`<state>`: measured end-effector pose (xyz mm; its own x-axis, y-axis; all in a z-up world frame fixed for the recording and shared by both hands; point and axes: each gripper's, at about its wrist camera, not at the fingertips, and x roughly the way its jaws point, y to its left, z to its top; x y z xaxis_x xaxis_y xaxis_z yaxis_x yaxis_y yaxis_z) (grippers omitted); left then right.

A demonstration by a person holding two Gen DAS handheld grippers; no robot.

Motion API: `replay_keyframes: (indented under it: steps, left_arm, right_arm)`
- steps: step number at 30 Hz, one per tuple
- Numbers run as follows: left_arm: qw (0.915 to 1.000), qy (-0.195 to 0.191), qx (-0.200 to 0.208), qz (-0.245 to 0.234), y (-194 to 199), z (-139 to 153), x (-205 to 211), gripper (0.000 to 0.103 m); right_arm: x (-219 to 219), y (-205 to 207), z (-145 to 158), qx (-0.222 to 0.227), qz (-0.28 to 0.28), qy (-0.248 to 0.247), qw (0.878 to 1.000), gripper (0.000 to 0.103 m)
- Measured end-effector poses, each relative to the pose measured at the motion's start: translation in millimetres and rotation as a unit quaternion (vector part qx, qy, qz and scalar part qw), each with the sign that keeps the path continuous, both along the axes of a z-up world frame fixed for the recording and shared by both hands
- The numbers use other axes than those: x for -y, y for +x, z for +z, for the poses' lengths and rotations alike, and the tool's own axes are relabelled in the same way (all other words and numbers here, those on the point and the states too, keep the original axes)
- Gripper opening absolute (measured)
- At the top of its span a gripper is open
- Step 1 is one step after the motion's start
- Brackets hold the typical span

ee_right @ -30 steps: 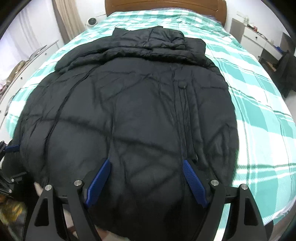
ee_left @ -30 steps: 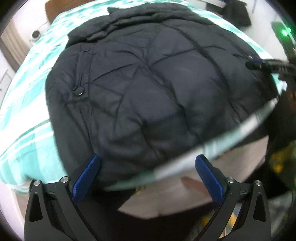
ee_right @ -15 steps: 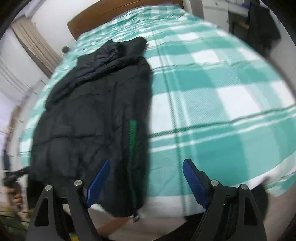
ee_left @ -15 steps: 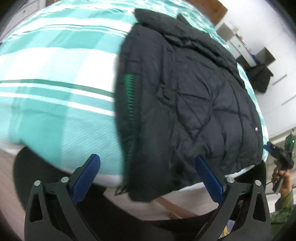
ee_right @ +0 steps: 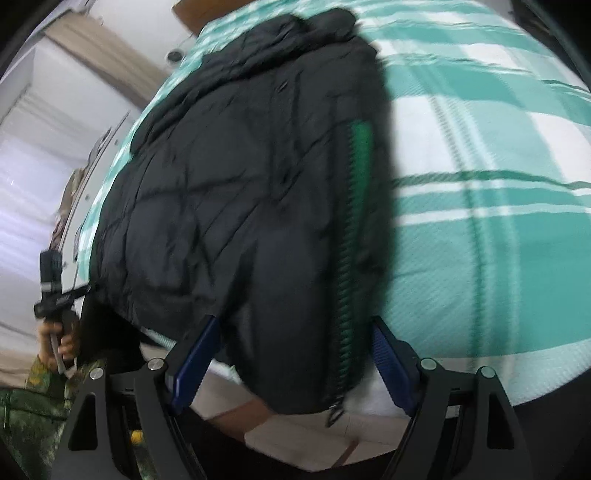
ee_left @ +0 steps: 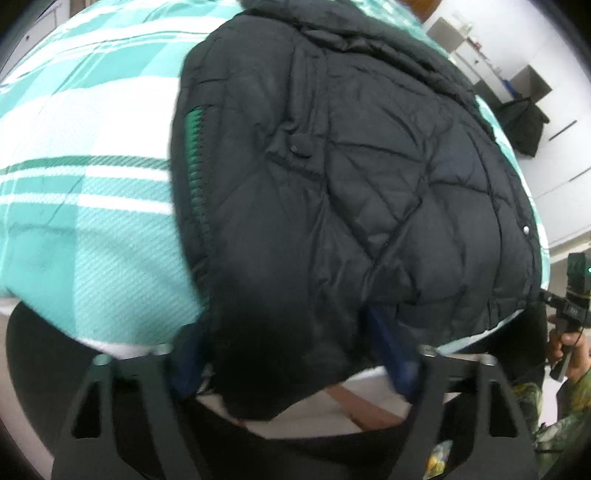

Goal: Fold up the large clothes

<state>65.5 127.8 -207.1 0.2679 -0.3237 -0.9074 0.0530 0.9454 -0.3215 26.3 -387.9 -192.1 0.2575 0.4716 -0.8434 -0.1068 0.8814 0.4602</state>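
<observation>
Left wrist view. Black quilted jacket (ee_left: 351, 192) spread flat on green-and-white checked bedspread (ee_left: 85, 192), hem corner hanging over the mattress edge. Left gripper (ee_left: 291, 354) open, blue pads on either side of that hem corner, not yet pinched. Green zipper lining (ee_left: 194, 147) exposed along the jacket's side edge. Probably best to close well onto the padded hem, not the thin outer edge, so the bulky fabric does not slip when lifted. Beyond the bed: white cabinets, a dark garment (ee_left: 524, 122) draped by them.

Right wrist view. Right gripper (ee_right: 291, 354) likewise open, straddling the opposite hem corner beside the zipper (ee_right: 345, 258) and its dangling pull. Advisable to catch both layers and keep the zipper pull clear of the pads. Background: wooden headboard (ee_right: 188, 14), beige curtain (ee_right: 99, 55), pale wall; wood-toned floor below the mattress.
</observation>
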Motion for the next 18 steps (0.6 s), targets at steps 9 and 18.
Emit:
replay_keyframes:
  steps: [9,18]
  left_arm:
    - [0.9981,-0.057,-0.010,0.022,-11,26,-19,0.016]
    - [0.9944,-0.096,0.032,0.030,-23,62,-35,0.015]
  right_arm:
    - [-2,1,28,0.026,0.005,0.008,1.000,0.021]
    - [18,3,74,0.057,0.003,0.056,0.997,0.020]
